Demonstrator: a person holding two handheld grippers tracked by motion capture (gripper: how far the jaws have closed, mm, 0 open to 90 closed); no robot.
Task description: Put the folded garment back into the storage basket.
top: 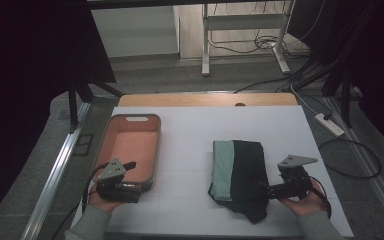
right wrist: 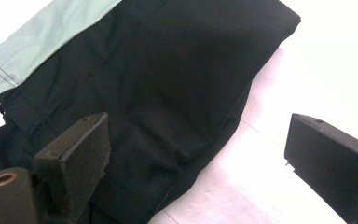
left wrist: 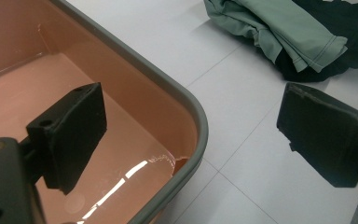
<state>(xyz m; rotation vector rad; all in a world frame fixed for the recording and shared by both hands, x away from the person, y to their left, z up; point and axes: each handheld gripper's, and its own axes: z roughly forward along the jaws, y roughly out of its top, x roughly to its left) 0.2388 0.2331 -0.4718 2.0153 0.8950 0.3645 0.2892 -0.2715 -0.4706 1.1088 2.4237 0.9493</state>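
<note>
- We are holding two grippers at the near table (top: 190,125) edge; the left gripper (top: 117,186) is gaping wide, one jaw over the tray's near corner, one over the table, gripping nothing.
- Our right gripper (top: 272,190) is also spread wide at the clothes' near right edge, clamping nothing.
- Two folded garments, one green (top: 223,167) and one black (top: 247,172), are lying overlapped mid-table.
- One tray (top: 156,145) is sitting left of them.

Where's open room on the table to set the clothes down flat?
The widest bare patch lies between the tray and the folded clothes. Another runs along the far edge of the table behind both. The tray's floor is bare too. The near right corner is crowded by the right tongs.
</note>
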